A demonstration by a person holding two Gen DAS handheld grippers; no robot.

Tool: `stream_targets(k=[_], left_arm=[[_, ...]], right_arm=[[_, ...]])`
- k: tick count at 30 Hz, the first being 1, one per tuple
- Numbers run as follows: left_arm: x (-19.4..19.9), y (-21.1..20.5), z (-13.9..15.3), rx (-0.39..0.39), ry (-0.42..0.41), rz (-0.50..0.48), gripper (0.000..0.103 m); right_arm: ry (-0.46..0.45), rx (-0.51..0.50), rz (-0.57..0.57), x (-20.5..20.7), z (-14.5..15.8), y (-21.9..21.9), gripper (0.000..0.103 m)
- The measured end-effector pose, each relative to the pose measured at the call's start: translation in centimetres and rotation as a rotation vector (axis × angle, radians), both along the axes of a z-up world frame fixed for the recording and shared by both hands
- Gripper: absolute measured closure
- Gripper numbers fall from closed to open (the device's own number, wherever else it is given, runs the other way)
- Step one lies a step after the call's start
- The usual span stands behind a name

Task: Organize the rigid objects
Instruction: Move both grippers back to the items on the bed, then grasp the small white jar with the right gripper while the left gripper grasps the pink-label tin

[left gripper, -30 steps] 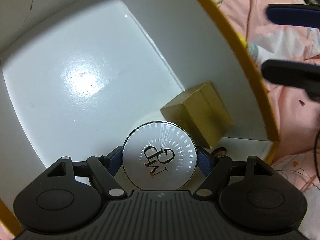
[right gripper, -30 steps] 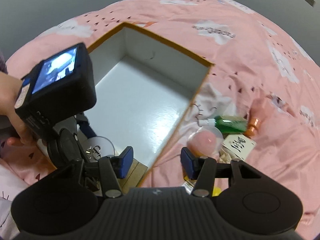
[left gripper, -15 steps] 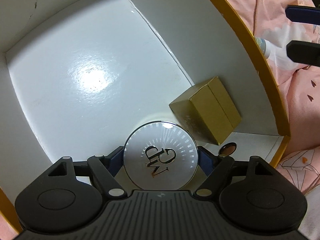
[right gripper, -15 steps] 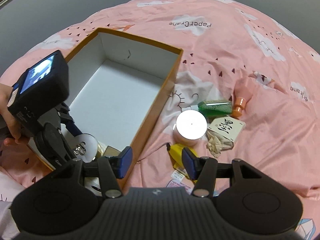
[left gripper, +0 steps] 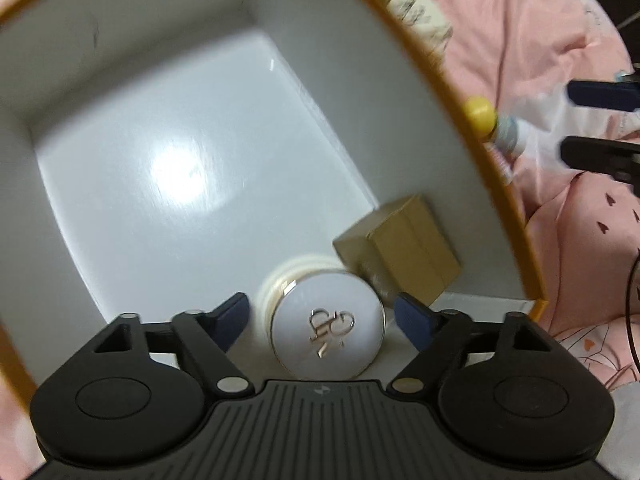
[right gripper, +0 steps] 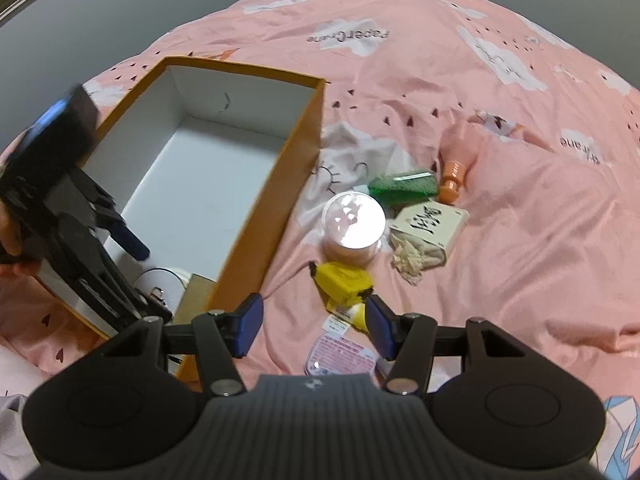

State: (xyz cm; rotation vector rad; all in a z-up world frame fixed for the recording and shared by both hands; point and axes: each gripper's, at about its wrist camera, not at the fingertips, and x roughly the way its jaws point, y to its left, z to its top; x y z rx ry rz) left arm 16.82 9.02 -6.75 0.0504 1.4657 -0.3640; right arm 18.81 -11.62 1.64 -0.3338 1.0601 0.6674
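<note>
Partly cut off by the frame, the orange-edged cardboard box (left gripper: 492,184) shows a glossy white floor. At its 5 o'clock corner a tan carton (left gripper: 408,248) touches the round silver-lidded jar (left gripper: 326,326), blurred. The left gripper (left gripper: 320,314) stands wide, pads clear of the jar. The right gripper (right gripper: 312,322) hangs half-open, empty, over a yellow tube (right gripper: 344,280).

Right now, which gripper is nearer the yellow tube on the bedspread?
Right. The right gripper hangs just above the yellow tube; the left gripper is inside the box, straddling the silver-lidded jar.
</note>
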Motion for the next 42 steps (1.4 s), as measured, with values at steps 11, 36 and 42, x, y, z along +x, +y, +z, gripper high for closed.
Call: stream_targets(k=[11, 36, 42], left_arm=[[-1.1, -5.7, 6.6, -0.091, -0.34, -0.264, 0.028], [4.1, -19.2, -3.3, -0.028, -0.102, -0.751, 0.021], [5.3, -20.0, -5.0, 0.013, -0.029, -0.748, 0.022]], right_arm=[[0.099, 0.022, -0.16, 1.2, -3.2, -4.8, 0.06], [0.123, -0.005, 0.012, 4.6, -10.2, -8.3, 0.061], [0.213, 0.069, -0.007, 5.7, -11.8, -9.2, 0.057]])
